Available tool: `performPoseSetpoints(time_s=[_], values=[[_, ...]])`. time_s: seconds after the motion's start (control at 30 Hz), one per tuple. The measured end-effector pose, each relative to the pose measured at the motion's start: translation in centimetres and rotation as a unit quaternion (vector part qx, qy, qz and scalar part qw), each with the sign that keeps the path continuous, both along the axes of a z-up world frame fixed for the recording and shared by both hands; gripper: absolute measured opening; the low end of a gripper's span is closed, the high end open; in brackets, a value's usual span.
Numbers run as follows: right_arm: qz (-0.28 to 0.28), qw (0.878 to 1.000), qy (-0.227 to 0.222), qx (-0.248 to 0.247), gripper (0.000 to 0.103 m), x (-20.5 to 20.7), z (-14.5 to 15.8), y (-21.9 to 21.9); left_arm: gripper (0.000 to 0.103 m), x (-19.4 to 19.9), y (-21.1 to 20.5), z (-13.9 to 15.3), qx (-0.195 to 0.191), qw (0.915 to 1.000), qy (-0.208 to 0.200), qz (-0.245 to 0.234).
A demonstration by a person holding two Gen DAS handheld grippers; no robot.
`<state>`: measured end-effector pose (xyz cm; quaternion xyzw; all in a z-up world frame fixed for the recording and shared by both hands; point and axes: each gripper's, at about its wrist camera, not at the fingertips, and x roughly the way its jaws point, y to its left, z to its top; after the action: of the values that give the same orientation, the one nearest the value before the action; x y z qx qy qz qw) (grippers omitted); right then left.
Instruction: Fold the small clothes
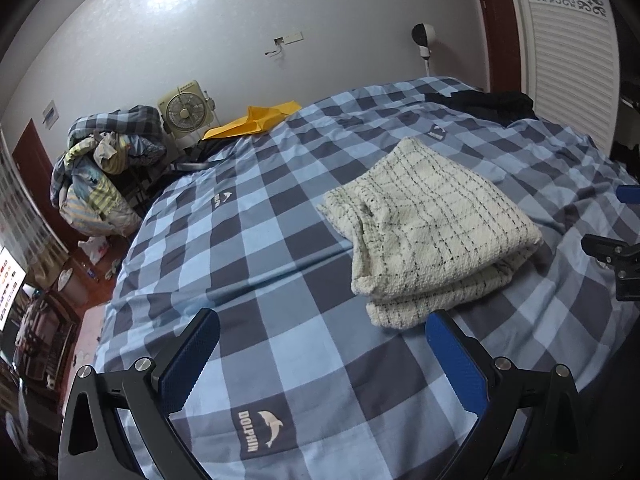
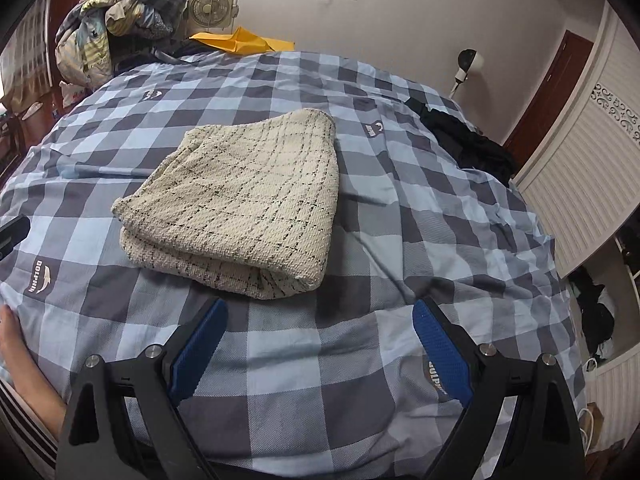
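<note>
A cream knitted garment with thin black check lines (image 1: 432, 228) lies folded in layers on the blue checked bedcover (image 1: 256, 240). In the right wrist view the same garment (image 2: 244, 200) sits just ahead of the fingers. My left gripper (image 1: 322, 322) is open above the cover, with the garment's near corner beside its right finger and nothing between the pads. My right gripper (image 2: 318, 312) is open too, a short way short of the garment's folded edge, holding nothing. Part of the right gripper (image 1: 616, 256) shows at the right edge of the left wrist view.
Black clothing (image 2: 468, 140) lies at the far right of the bed. Beyond the far edge are a yellow item (image 1: 252, 120), a box fan (image 1: 186, 110) and a heap of bedding (image 1: 104, 168). A louvred white wardrobe (image 2: 584, 184) stands to the right. A person's arm (image 2: 24, 372) shows lower left.
</note>
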<state>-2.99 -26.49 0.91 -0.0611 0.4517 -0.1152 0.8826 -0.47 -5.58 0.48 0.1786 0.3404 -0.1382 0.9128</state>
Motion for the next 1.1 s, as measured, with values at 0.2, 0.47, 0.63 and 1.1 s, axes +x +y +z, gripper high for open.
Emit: performPoseSetpoints(time_s=[0.2, 0.47, 0.63, 1.1], values=[[0.000, 1.000, -0.003, -0.001, 0.092, -0.02, 0.13, 0.06, 0.103, -0.01, 0.00, 0.05, -0.001, 1.0000, -0.001, 0.000], [0.000, 1.000, -0.003, -0.001, 0.092, -0.02, 0.11, 0.05, 0.103, -0.03, -0.08, 0.15, -0.001, 1.0000, -0.001, -0.001], [-0.001, 1.000, -0.003, -0.001, 0.092, -0.04, 0.12, 0.06, 0.103, -0.03, -0.09, 0.12, -0.001, 1.0000, 0.000, -0.003], [-0.002, 1.000, -0.003, -0.001, 0.092, -0.06, 0.13, 0.13, 0.103, -0.10, -0.31, 0.33, 0.006, 1.0000, -0.005, -0.003]])
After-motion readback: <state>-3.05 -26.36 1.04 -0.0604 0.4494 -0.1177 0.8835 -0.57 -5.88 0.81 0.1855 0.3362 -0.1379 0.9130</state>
